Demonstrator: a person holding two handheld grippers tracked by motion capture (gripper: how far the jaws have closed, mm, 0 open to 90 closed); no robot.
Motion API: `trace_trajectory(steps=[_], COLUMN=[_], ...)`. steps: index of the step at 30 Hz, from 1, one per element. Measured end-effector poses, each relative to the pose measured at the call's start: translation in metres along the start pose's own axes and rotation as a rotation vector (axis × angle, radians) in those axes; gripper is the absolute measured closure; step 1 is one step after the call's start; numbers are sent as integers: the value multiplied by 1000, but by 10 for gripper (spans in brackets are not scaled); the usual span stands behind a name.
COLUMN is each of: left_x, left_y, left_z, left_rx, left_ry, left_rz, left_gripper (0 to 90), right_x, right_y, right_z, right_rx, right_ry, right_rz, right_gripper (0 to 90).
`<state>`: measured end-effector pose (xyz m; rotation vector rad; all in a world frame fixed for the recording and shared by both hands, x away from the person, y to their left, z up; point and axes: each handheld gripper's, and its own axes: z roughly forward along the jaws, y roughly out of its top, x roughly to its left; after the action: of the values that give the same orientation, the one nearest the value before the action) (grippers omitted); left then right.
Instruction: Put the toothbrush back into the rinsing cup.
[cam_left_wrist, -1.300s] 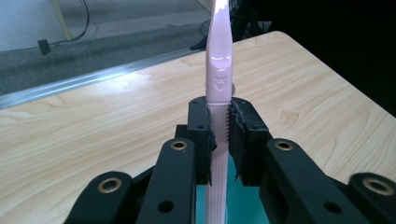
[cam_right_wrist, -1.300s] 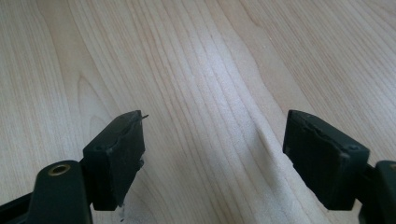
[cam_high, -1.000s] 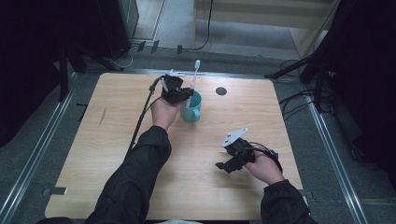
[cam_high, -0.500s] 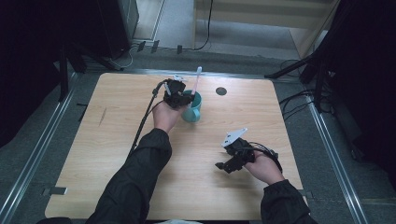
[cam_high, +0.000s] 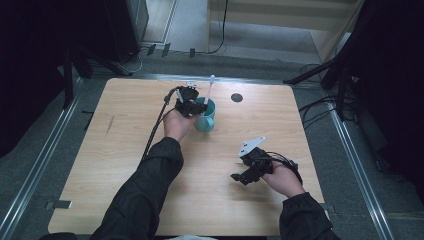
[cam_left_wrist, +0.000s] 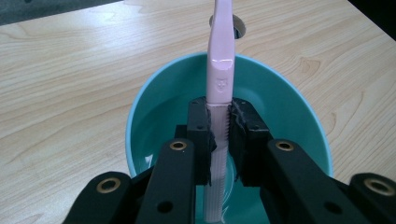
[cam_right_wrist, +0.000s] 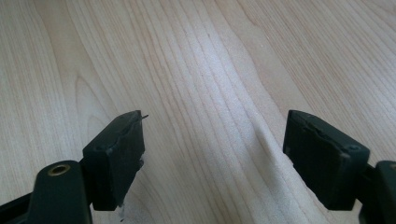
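A teal cup (cam_high: 205, 116) stands upright at the far middle of the wooden table (cam_high: 120, 160). A pale pink toothbrush (cam_high: 209, 90) sticks up out of it, head end up. My left gripper (cam_high: 192, 106) is over the cup's near rim, shut on the toothbrush handle (cam_left_wrist: 219, 70); its pads (cam_left_wrist: 201, 128) press on the ribbed part, above the inside of the cup (cam_left_wrist: 154, 126). My right gripper (cam_high: 239, 177) rests low over the table at the near right, open, with only bare wood (cam_right_wrist: 210, 93) between its fingers (cam_right_wrist: 116, 154).
A dark round hole (cam_high: 236, 97) sits in the tabletop to the right of the cup. Metal rails (cam_high: 30, 185) run along both sides of the table. Cables (cam_high: 320, 107) lie on the floor past the right edge.
The left hand with the toothbrush has shifted slightly toward the cup's near side. The right hand has kept still.
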<state>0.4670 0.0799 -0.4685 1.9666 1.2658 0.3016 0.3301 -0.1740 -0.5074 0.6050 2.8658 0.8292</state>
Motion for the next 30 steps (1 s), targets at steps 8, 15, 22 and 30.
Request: trace_trajectory(steps=[8,15,22,30], left_x=[-1,-1,-3,-5], left_y=[2,3,6,19], left_z=[3,3,-3,-21], left_rx=[21,42,44,18], left_ry=[5,9,6,-4], left_rz=[-2,6,16,34], left_gripper=[787,783,777,758], right_x=[0,-1,0,-1], right_y=[0,0,0,0], right_z=[0,0,0,1], right_rx=[0,-1,-1,1], right_ry=[-1,0,2,1], right_rz=[-3,0,-2,4], right_gripper=[206,205,206,206])
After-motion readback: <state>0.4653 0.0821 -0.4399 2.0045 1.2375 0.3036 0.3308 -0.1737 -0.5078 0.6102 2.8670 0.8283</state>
